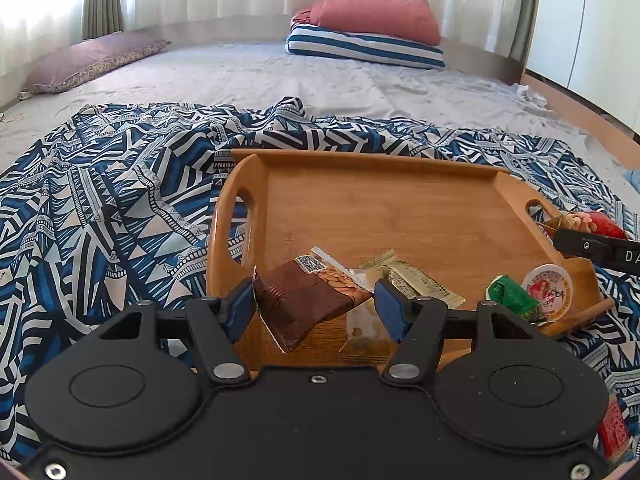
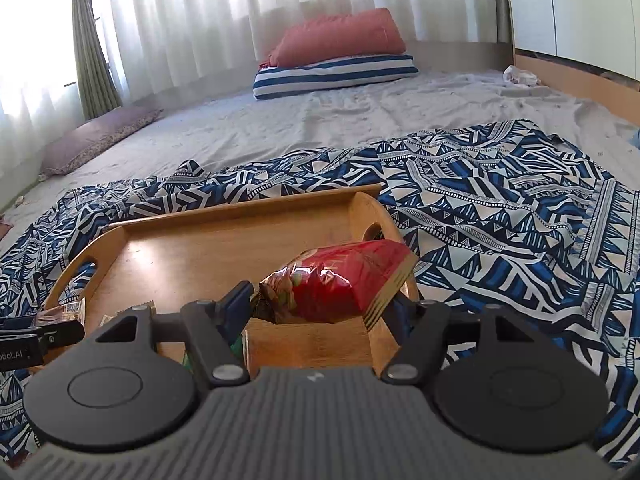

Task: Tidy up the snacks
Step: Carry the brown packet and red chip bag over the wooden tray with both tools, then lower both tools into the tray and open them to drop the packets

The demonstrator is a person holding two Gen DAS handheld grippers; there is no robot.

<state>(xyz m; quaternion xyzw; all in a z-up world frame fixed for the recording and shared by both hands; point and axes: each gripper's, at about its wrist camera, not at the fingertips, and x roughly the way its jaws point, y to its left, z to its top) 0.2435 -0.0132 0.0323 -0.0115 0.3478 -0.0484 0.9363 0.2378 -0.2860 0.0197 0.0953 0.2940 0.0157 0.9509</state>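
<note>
Task midway. Wooden tray (image 1: 400, 208) on patterned cloth (image 1: 100, 200) over bed, holds few snacks at near edge: pale wrappers (image 1: 416, 280), green packet (image 1: 512, 294), jelly cup (image 1: 547, 289); far half bare.

Left hand-held gripper (image 1: 314, 308) pinching brown snack bar (image 1: 308, 300) above tray's near-left corner; long axis slants from near-left to far-right.

Right hand-held gripper (image 2: 320, 306) pinching red snack bag (image 2: 340, 280) over tray's right end; long axis left-right, sealed end pointing right.

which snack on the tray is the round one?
The jelly cup with the white-and-red foil lid, at the wooden tray's near right corner beside the green packet. Every other snack there is a flat or crinkled wrapper.
</note>
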